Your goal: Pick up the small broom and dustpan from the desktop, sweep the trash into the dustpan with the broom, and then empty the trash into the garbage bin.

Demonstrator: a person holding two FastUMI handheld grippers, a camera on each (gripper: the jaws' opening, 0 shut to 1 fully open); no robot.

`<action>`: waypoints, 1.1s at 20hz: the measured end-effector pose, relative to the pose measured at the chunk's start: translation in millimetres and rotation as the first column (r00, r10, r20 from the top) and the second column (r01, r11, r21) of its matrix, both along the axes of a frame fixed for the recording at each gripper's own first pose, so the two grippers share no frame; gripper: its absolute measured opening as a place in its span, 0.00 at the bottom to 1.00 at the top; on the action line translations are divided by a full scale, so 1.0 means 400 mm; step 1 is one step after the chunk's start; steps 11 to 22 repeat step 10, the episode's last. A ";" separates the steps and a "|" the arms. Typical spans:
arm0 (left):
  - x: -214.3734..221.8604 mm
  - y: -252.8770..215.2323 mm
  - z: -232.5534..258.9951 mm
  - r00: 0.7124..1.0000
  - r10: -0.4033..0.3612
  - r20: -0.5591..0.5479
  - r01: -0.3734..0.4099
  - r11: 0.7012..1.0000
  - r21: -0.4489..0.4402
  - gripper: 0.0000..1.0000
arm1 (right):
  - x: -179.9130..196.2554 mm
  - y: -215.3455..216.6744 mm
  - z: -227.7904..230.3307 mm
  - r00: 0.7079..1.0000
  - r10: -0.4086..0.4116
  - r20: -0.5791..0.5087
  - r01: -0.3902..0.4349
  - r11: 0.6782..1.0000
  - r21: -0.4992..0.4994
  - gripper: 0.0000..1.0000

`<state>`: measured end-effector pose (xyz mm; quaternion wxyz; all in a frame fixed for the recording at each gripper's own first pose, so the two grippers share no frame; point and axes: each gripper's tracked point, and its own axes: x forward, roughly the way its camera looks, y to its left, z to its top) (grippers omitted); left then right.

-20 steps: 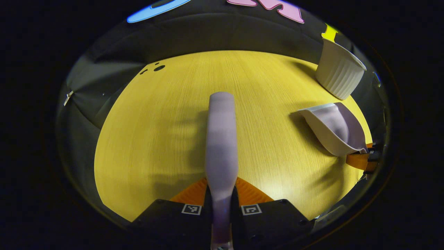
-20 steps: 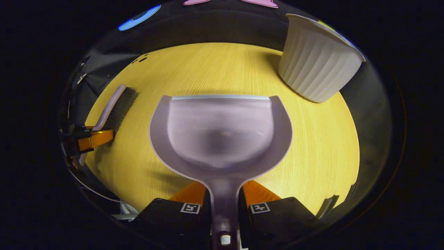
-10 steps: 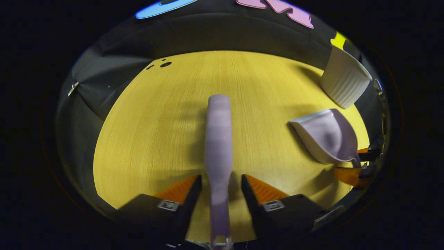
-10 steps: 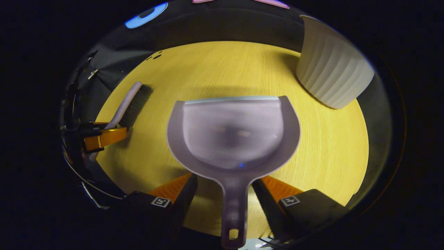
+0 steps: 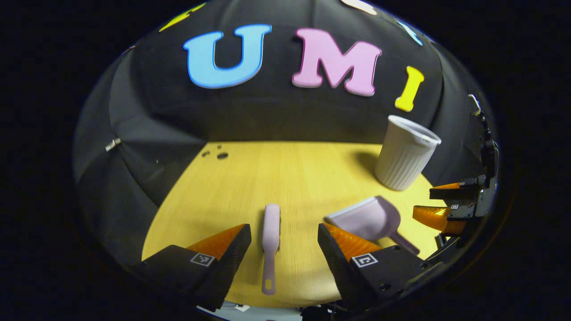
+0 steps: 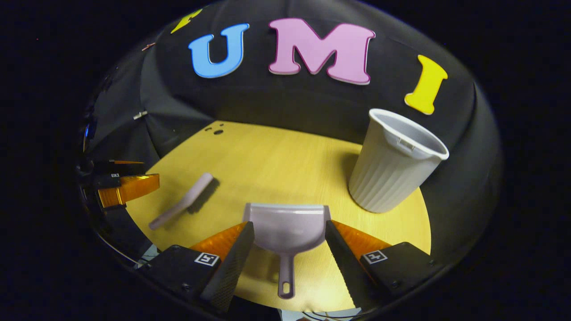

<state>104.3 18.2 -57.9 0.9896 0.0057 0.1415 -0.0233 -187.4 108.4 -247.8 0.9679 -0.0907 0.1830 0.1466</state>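
Both tools lie flat on the worktop [image 5: 232, 187], no trash visible: we judge the task finished, or at its start. Left claw [image 5: 283, 238] wide open, empty; broom [image 5: 270, 236] lies between its fingers, below them, untouched. Right claw [image 6: 289, 236] wide open, empty; dustpan [image 6: 286, 232] beneath it, handle toward us. Garbage bin [image 6: 392, 169] upright, near the dustpan. Next move, if any: withdraw, or descend to regrasp.
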 end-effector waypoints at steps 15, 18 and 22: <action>-0.217 -0.047 0.273 0.947 -0.013 0.321 0.013 1.000 0.000 0.95 | -0.122 0.063 0.332 0.915 0.020 0.403 -0.074 0.990 0.117 0.99; -0.217 -0.047 0.273 0.947 -0.013 0.321 0.013 1.000 0.000 0.95 | -0.122 0.063 0.332 0.915 0.020 0.403 -0.074 0.990 0.117 0.99; -0.217 -0.047 0.273 0.947 -0.013 0.321 0.013 1.000 0.000 0.95 | -0.122 0.063 0.332 0.915 0.020 0.403 -0.074 0.990 0.117 0.99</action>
